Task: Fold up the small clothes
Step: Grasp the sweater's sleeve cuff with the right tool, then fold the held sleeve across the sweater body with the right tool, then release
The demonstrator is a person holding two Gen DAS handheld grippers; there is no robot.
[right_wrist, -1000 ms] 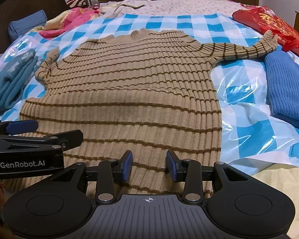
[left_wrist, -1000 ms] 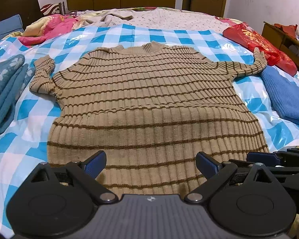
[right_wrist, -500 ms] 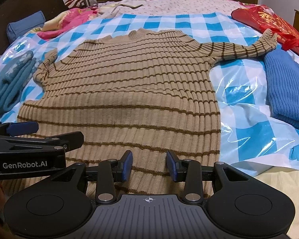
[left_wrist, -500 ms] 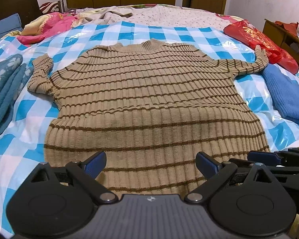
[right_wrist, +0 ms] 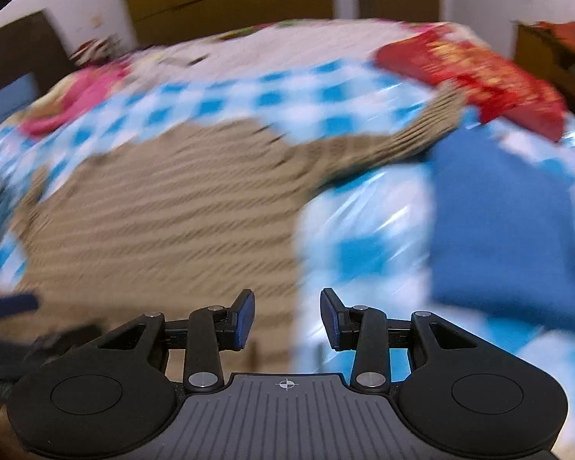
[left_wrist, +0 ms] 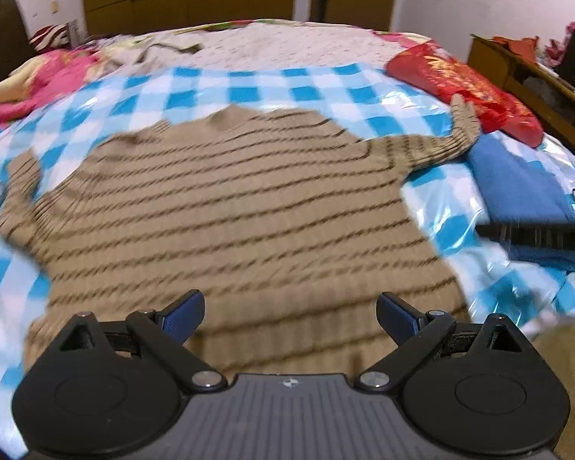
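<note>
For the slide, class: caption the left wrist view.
Open left gripper above a flat striped tan sweater on a blue-checked sheet.

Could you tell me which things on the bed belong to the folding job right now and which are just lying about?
Job:
- striped tan sweater, spread flat
- left tool, open
- right tool, open

Lying about:
- blue knit
- red bag
- pink bedding
- checked sheet

The sweater (left_wrist: 226, 207) is a ribbed tan knit with thin brown stripes, matt and soft-looking. Under it the checked sheet (left_wrist: 249, 88) is glossy plastic film, crinkled and glinting toward the bed's right edge. There the blue garment (right_wrist: 506, 226) is matt knit cloth, and the red bag (left_wrist: 464, 88) shiny. Each hand-held gripper (left_wrist: 290, 316) is matt black plastic with metal pivot pins.
</note>
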